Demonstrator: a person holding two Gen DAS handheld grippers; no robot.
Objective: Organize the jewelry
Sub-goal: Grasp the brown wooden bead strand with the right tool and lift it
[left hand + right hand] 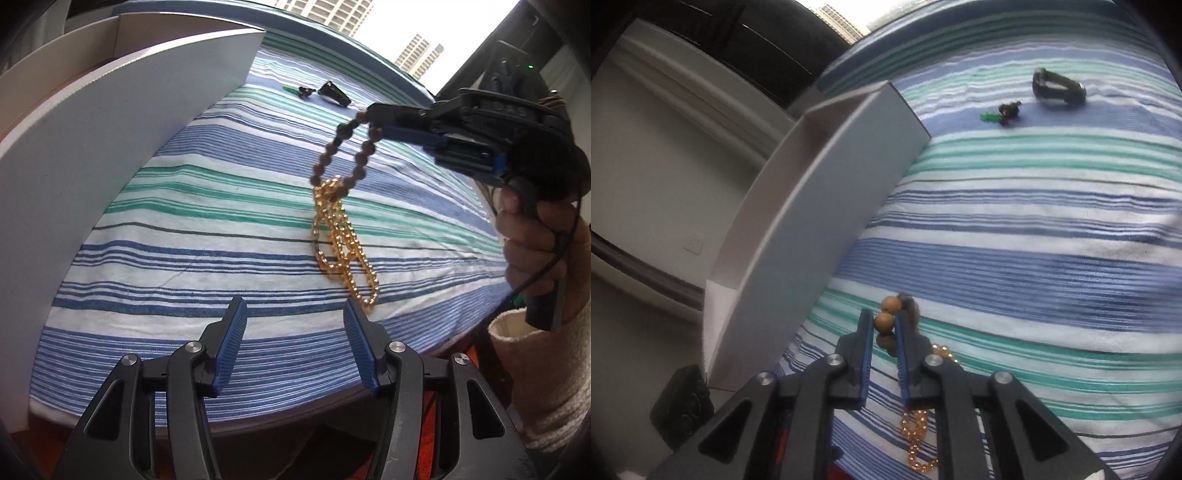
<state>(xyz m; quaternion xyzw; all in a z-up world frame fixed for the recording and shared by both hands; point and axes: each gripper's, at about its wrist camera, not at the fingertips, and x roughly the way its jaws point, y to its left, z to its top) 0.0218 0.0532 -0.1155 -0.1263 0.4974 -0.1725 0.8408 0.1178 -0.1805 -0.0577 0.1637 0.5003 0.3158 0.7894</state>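
My right gripper [371, 116] is shut on a brown wooden bead bracelet [343, 151] and holds it above the striped cloth [221, 236]. A gold bead chain [343, 243] is tangled in the bracelet and hangs from it, its lower end on the cloth. In the right wrist view the brown beads [885, 319] sit between the fingertips of that gripper [884, 321], with the gold chain [916, 439] below. My left gripper [293, 314] is open and empty, low over the cloth's near edge. A white box [110, 147] stands at the left; it also shows in the right wrist view [812, 221].
A dark ring-like band [1058, 86] and a small dark piece with a green part [1003, 112] lie on the far cloth; both also show in the left wrist view, band [334, 92], small piece [301, 90]. A black object [683, 400] sits by the box's near corner.
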